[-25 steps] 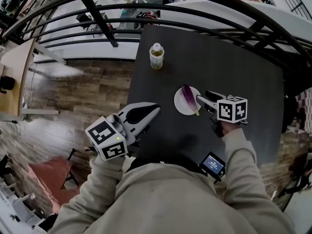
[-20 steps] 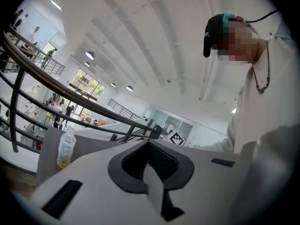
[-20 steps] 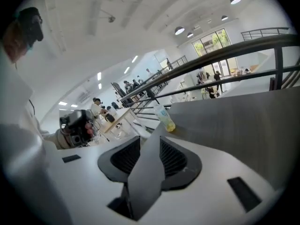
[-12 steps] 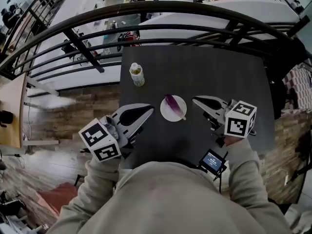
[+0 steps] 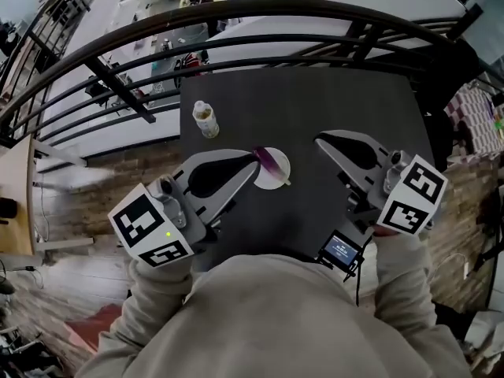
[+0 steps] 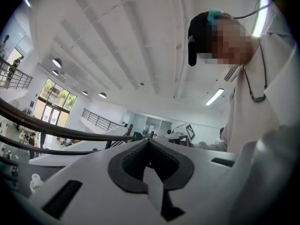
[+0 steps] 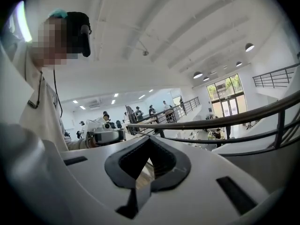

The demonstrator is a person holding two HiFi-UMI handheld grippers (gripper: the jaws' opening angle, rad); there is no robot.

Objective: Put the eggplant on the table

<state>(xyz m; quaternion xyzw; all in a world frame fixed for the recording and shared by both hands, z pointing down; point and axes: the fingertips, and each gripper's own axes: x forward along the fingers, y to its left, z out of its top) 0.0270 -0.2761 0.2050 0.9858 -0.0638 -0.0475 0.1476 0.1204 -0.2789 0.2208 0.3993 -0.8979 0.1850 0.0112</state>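
A purple eggplant (image 5: 272, 162) lies on a small white plate (image 5: 279, 179) near the middle of the dark table (image 5: 354, 93). My left gripper (image 5: 252, 162) is held up high and level; its tip overlaps the plate's left edge in the head view but hangs well above it. Its jaws are shut and empty (image 6: 149, 142). To the right of the plate, my right gripper (image 5: 320, 142) is raised too. Its jaws have just been closing and now stand shut with nothing between them (image 7: 150, 138). Both gripper views look out over the hall, not at the table.
A small bottle (image 5: 205, 119) with a white cap stands at the table's far left corner. Black curved railings (image 5: 236, 10) run past the far edge. A small screen (image 5: 340, 250) hangs under the right wrist. A brick-patterned floor (image 5: 102, 172) lies far below to the left.
Both grippers have risen toward the head camera. The right gripper drew back from the plate and shut empty. The eggplant has stayed on the plate.
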